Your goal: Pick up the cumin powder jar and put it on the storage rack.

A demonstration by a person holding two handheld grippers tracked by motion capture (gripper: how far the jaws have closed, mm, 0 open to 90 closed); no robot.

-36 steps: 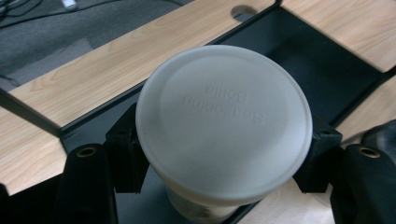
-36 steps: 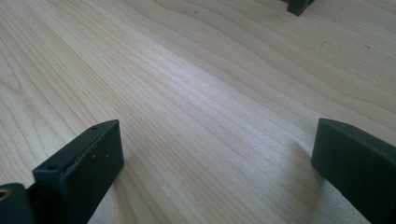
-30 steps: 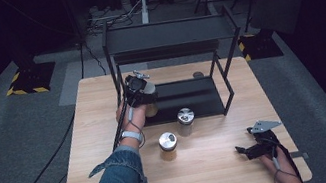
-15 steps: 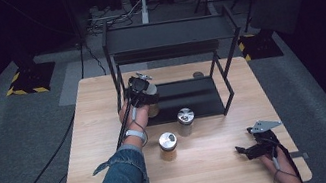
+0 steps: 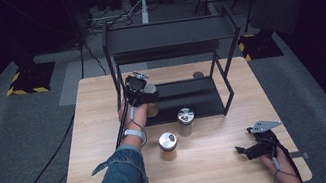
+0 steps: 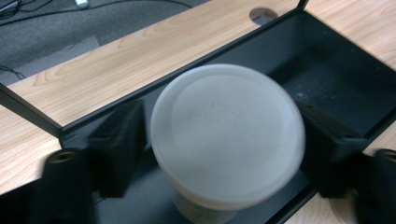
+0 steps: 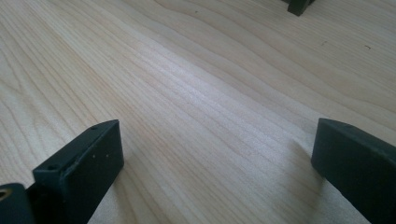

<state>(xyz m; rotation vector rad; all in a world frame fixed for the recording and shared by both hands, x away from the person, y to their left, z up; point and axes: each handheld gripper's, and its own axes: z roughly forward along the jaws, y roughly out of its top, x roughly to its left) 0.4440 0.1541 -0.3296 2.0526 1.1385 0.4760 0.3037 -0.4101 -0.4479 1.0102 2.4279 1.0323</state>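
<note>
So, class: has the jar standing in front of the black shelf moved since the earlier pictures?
No. The jar stands at the same spot by the shelf front edge.

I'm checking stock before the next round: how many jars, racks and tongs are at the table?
Jars: 3, one with a white lid on the rack's bottom tray between the left tongs, two with metal lids on the table.
Racks: 1, black.
Tongs: 2, counting the right tongs.
Total: 6

Left gripper (image 5: 143, 92) stretched forward, jaws just opening and now apart, right gripper (image 5: 248, 150) resting low, jaws wide
</note>
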